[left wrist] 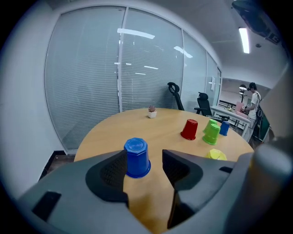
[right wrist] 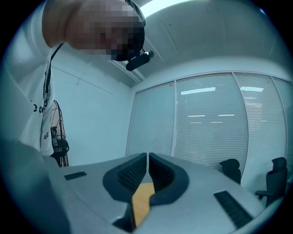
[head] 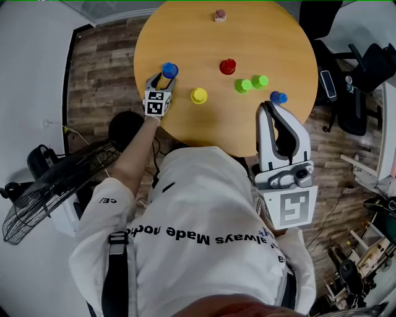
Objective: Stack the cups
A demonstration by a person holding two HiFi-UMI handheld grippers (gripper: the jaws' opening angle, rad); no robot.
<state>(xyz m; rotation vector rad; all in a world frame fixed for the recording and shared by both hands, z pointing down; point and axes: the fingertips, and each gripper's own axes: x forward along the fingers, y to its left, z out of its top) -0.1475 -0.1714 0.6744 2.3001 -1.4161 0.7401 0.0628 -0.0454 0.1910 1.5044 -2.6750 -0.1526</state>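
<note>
Several upturned cups stand on the round wooden table [head: 185,37]. A blue cup [head: 169,70] [left wrist: 137,157] stands at the left, just between the tips of my left gripper [head: 163,83] [left wrist: 144,155], which is open; the cup sits close to the left pad, clear of the right one. A yellow cup [head: 198,95] [left wrist: 215,155], a red cup [head: 228,66] [left wrist: 189,129], two green cups [head: 242,85] [head: 260,81] [left wrist: 211,132] and a second blue cup [head: 278,97] [left wrist: 224,128] lie to the right. My right gripper [head: 267,108] [right wrist: 148,157] is shut and empty by the near edge.
A small potted plant [head: 219,15] [left wrist: 151,111] sits at the table's far edge. Office chairs [head: 356,74] stand to the right, a black fan [head: 49,186] on the floor to the left. A person [left wrist: 251,98] stands at a desk far off.
</note>
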